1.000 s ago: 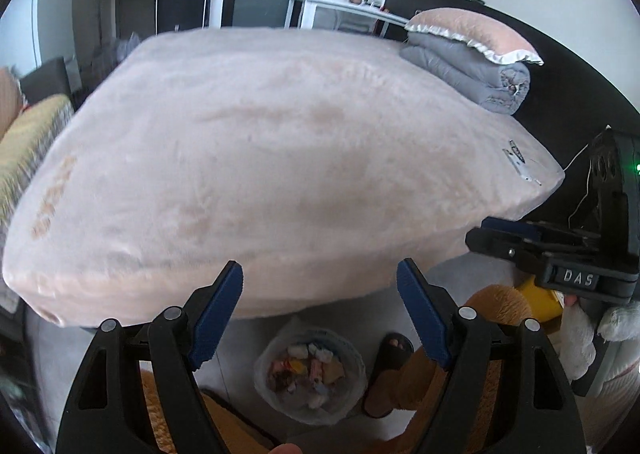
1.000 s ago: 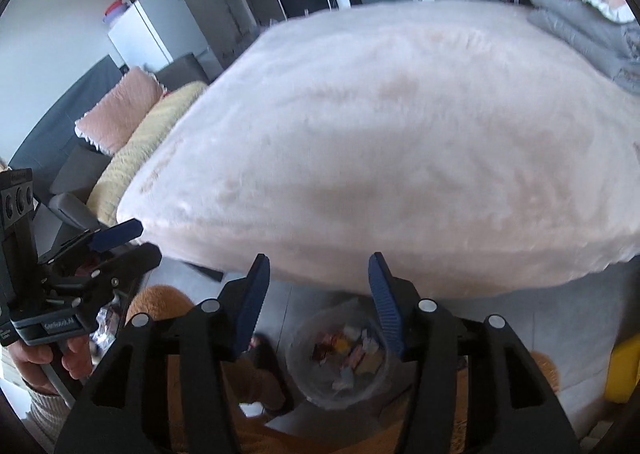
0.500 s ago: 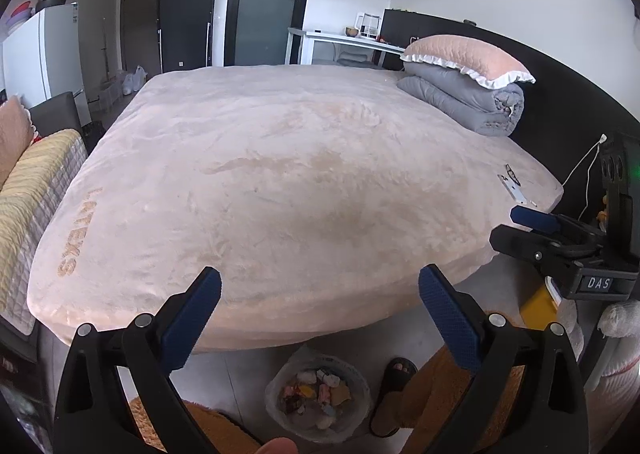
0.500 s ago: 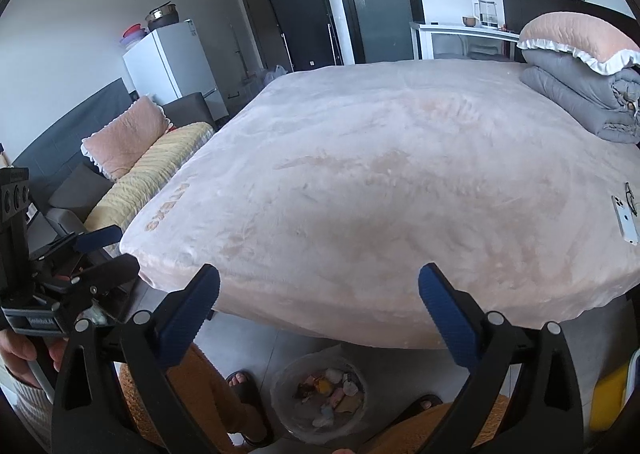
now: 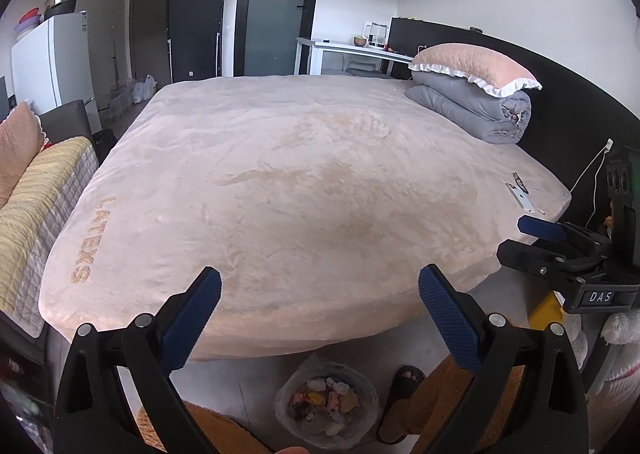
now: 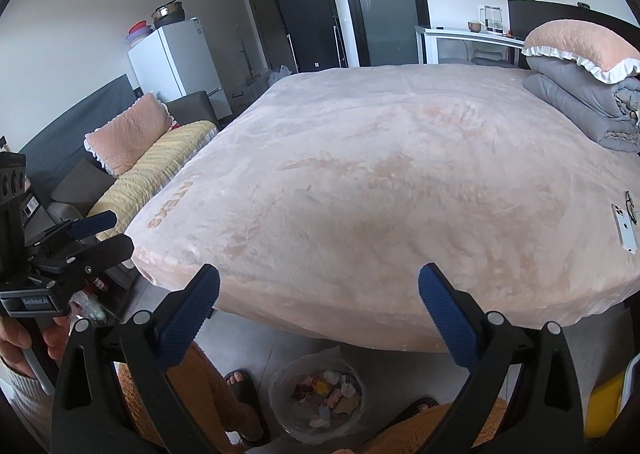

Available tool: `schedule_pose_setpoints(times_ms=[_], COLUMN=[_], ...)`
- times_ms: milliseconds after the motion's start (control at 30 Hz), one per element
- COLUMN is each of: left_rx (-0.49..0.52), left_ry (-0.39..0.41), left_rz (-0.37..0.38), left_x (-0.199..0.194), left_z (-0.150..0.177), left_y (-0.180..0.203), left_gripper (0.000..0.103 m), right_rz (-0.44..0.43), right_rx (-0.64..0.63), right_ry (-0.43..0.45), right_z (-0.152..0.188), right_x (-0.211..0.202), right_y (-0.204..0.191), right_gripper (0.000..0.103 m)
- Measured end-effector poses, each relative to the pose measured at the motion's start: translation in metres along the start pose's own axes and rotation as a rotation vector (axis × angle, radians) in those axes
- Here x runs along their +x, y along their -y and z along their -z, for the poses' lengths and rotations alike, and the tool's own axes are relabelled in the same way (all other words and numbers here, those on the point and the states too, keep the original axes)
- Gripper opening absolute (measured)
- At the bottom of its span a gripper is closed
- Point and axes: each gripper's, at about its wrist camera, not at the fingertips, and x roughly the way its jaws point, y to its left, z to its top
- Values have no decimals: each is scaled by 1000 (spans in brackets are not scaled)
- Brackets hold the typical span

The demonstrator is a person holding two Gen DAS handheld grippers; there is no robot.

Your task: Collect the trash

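Above the clear plastic-lined trash bin (image 5: 326, 402) of wrappers, both the left gripper (image 5: 320, 304) and the right gripper (image 6: 319, 302) have just spread wide and hold nothing, so scan the pink bed cover (image 5: 300, 182) before reaching.

Gold letters sewn into the pale pink plush bedspread (image 5: 304, 182) near its corner read "LATEXS". A small white plate on the black right gripper (image 5: 540, 238) says "DAS"; the left gripper's (image 6: 86, 238) label looks like "GenRobot.AI".

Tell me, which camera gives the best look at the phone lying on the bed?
The right wrist view: the phone lies near the bed's right edge, its back and camera lenses plainly visible. The left wrist view shows the same phone smaller and slanted, with less detail.
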Motion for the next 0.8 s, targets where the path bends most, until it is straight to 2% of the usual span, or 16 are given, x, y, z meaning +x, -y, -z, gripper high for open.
schedule_pose_setpoints(times_ms=[800], left_rx=[-2], left_ry=[-4], left_rz=[-8], left_x=[4], left_z=[-4], left_y=[-2], left_gripper=[97], right_rz=[-3], right_rx=[5], right_ry=[-8], right_z=[-3], right_x=[6], right_y=[-1], right_gripper=[98])
